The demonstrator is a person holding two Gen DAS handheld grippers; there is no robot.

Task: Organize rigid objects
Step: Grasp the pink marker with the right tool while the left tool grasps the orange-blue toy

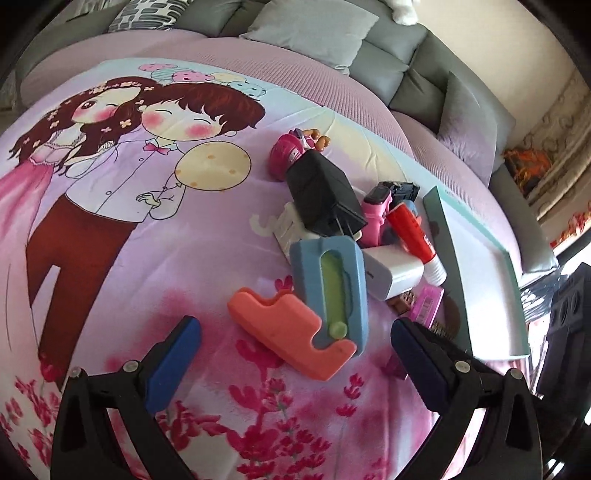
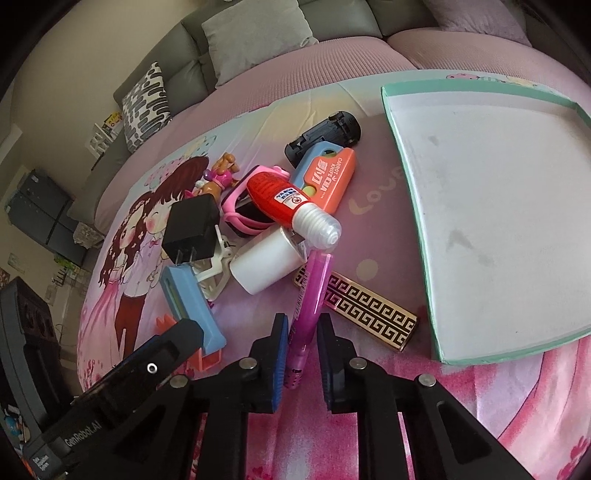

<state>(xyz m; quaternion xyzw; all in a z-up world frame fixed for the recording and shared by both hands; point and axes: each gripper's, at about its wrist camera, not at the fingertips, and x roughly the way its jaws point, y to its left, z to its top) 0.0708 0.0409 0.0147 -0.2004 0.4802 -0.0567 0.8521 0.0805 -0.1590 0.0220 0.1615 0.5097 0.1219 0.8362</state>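
Observation:
A pile of small rigid items lies on a pink cartoon bedspread. In the right wrist view my right gripper [image 2: 303,334] is shut on a purple pen [image 2: 312,291] that lies on the spread and points toward the pile. A teal-rimmed white tray [image 2: 498,203] stands to the right of it with nothing in it. In the left wrist view my left gripper [image 1: 295,328] is open, its fingers on either side of a blue and orange carrot-knife toy [image 1: 325,295] without touching it. The same toy [image 2: 188,299] shows beside the left finger in the right wrist view.
The pile holds a black charger [image 2: 192,229], a white charger [image 2: 264,264], a red glue bottle [image 2: 284,199], a second orange knife toy [image 2: 328,177], a black toy car [image 2: 328,136], pink sunglasses [image 2: 243,218] and a gold patterned case [image 2: 369,310]. Grey sofa cushions [image 1: 314,33] line the back.

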